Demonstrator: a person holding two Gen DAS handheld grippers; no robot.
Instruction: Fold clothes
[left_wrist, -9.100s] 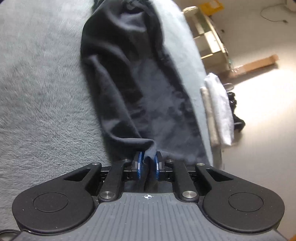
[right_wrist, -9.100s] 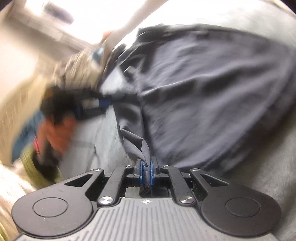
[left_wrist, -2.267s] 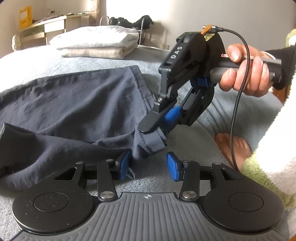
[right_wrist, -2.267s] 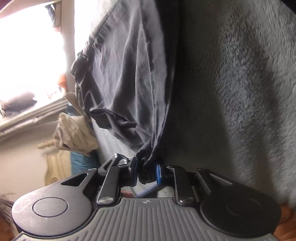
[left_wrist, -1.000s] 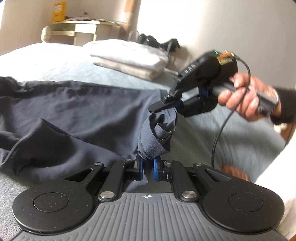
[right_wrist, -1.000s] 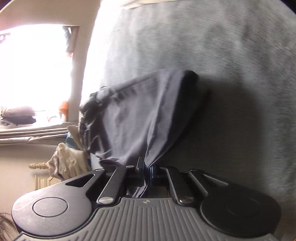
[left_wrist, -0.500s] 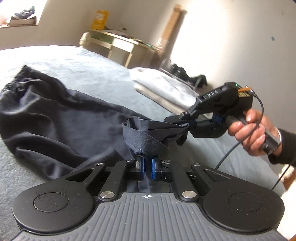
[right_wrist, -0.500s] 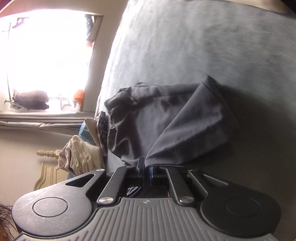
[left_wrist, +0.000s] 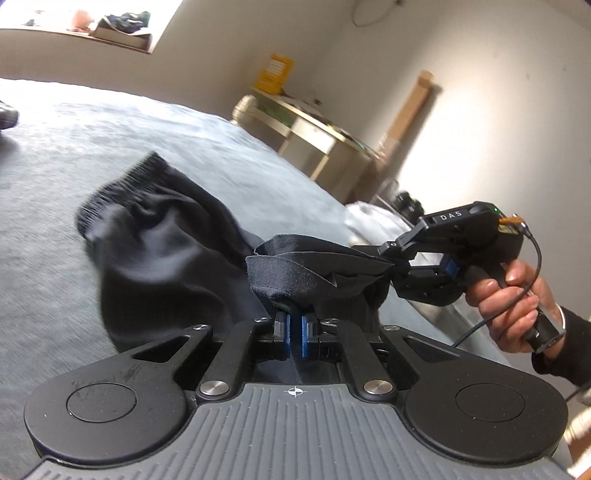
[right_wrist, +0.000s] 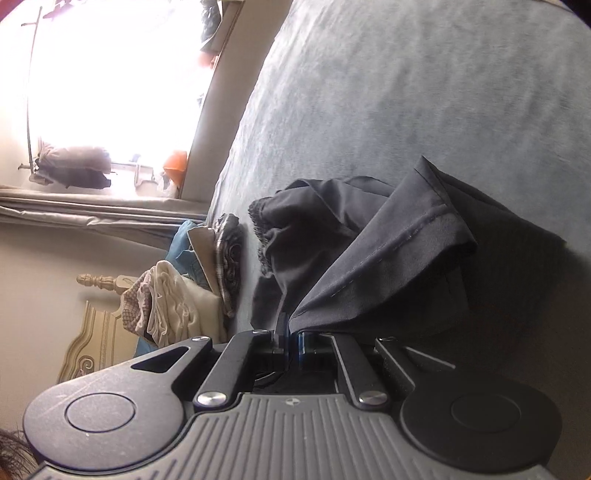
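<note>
Dark navy trousers (left_wrist: 162, 258) lie on the grey bed cover (left_wrist: 74, 147), elastic waistband at the far end. My left gripper (left_wrist: 293, 328) is shut on the hem end, which is lifted and stretched to the right. There my right gripper (left_wrist: 397, 262), held by a hand (left_wrist: 513, 299), is shut on the same hem. In the right wrist view my right gripper (right_wrist: 291, 341) pinches the hem of the trousers (right_wrist: 388, 258), and the leg is doubled back toward the waistband (right_wrist: 262, 229).
Folded white laundry (left_wrist: 373, 221) sits on the bed's far right. A pale desk (left_wrist: 314, 140) stands by the wall. A pile of mixed clothes (right_wrist: 192, 280) lies at the bed's edge below a bright window (right_wrist: 110, 85).
Both grippers have carried the hem end up the bed toward the waistband, doubling the trouser leg over. The waistband now sits much closer. Both stay shut on the fabric.
</note>
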